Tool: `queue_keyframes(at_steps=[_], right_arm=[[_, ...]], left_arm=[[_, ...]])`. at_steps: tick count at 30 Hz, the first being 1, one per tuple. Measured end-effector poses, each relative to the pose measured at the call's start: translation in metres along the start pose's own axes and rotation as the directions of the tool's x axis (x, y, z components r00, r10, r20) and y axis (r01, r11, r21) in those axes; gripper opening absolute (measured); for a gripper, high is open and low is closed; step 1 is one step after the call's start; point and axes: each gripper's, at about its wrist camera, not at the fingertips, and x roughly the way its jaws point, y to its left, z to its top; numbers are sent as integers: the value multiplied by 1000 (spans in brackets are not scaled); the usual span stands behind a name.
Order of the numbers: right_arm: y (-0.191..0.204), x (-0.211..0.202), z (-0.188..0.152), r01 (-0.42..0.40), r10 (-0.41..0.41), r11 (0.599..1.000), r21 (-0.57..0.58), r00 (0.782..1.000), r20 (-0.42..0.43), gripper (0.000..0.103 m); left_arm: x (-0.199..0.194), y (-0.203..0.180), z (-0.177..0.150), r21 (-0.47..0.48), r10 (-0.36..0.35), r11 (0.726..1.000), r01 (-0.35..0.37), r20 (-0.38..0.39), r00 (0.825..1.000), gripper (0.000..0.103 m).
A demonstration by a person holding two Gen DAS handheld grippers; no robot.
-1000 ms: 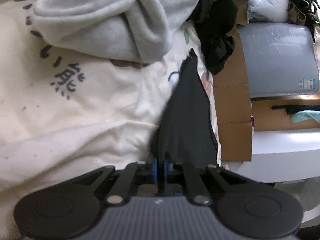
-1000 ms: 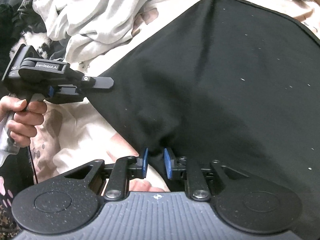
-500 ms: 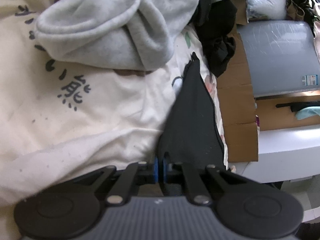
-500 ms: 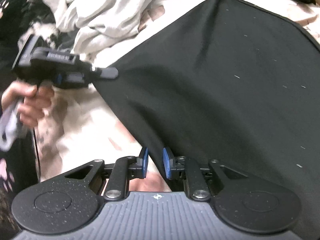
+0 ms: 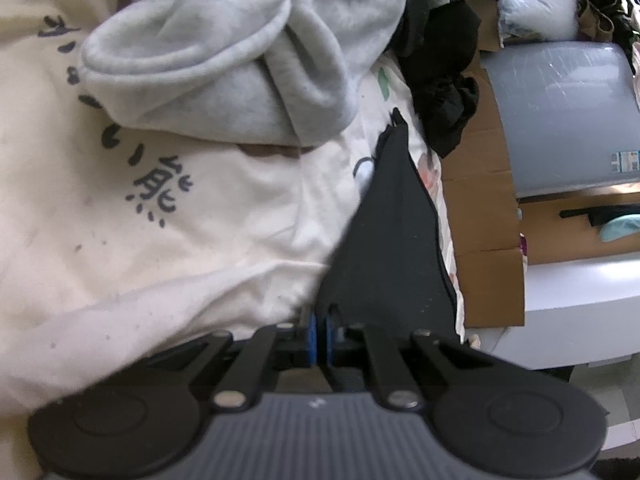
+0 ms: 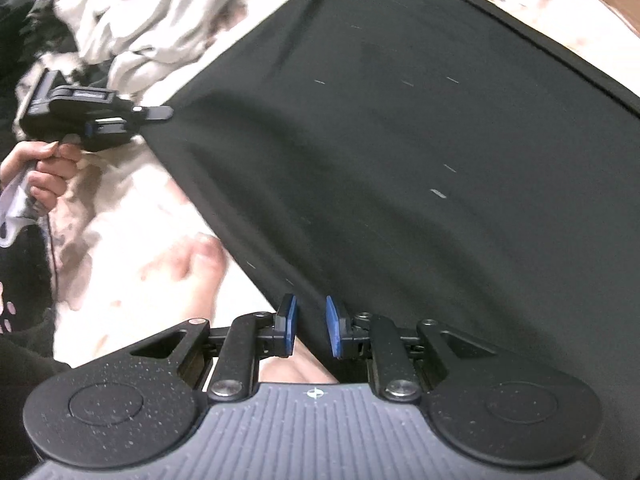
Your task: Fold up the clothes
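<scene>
Right gripper (image 6: 311, 326) shifted along black garment (image 6: 400, 160), left gripper (image 5: 319, 334) unmoved

Saw dark printed characters on cream fabric (image 5: 120, 184) under my left tool; one near fold looked like "熊", others above it too distorted to read. Small blue-and-white sticker (image 5: 624, 161) sat on grey sheet (image 5: 560, 112) at right; its print was too small to make out. Through right camera, my left gripper (image 6: 162, 112) carried pale lettering on its black body, blurred, unreadable.
</scene>
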Motion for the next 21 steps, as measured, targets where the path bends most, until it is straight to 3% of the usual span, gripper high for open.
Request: queue_keyframes(at_steps=[10, 21], right_arm=[[-40, -23, -39, 91, -90, 990, 111, 996, -14, 21], [-77, -43, -86, 196, -188, 947, 254, 981, -54, 21]], left_arm=[[-4, -5, 2, 13, 19, 1000, -19, 14, 1000, 4], [-13, -5, 3, 12, 30, 999, -30, 27, 999, 3]])
